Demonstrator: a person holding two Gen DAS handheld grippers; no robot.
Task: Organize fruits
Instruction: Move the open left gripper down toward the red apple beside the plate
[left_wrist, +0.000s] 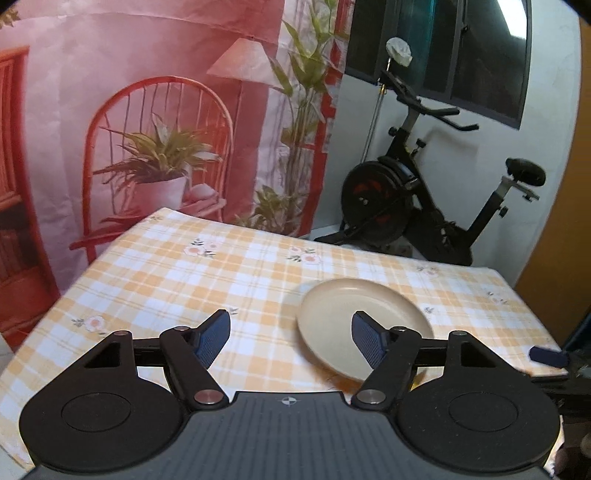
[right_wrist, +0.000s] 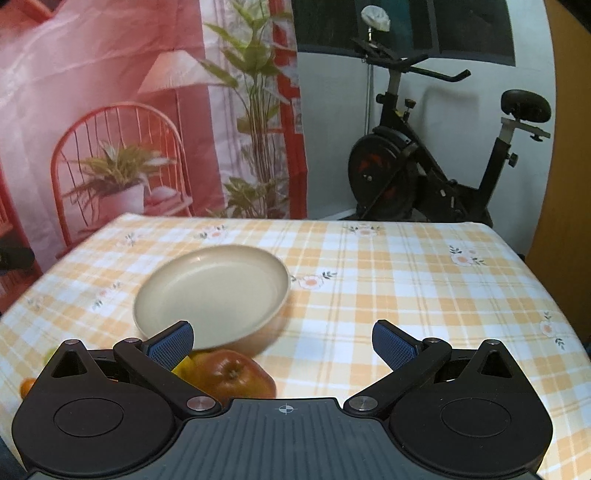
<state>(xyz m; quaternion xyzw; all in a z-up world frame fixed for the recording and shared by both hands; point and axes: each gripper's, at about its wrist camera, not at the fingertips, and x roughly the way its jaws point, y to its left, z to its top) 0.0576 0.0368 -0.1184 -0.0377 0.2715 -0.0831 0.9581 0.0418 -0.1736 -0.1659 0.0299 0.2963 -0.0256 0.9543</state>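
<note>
A beige plate (left_wrist: 332, 314) lies empty on the checked tablecloth; it also shows in the right wrist view (right_wrist: 221, 284). A red apple (right_wrist: 232, 374) lies just in front of the plate, with a yellow fruit (right_wrist: 184, 367) beside it, partly hidden by my right gripper's left finger. A small orange fruit (right_wrist: 26, 387) and a bit of green show at the left edge. My left gripper (left_wrist: 290, 338) is open and empty, above the table left of the plate. My right gripper (right_wrist: 282, 341) is open and empty, right of the apple.
The table (right_wrist: 406, 295) has an orange-and-white checked cloth with flowers. A pink printed backdrop (left_wrist: 147, 110) hangs behind it. An exercise bike (right_wrist: 443, 166) stands beyond the far right edge. The other gripper's blue finger tip (left_wrist: 546, 356) shows at the right.
</note>
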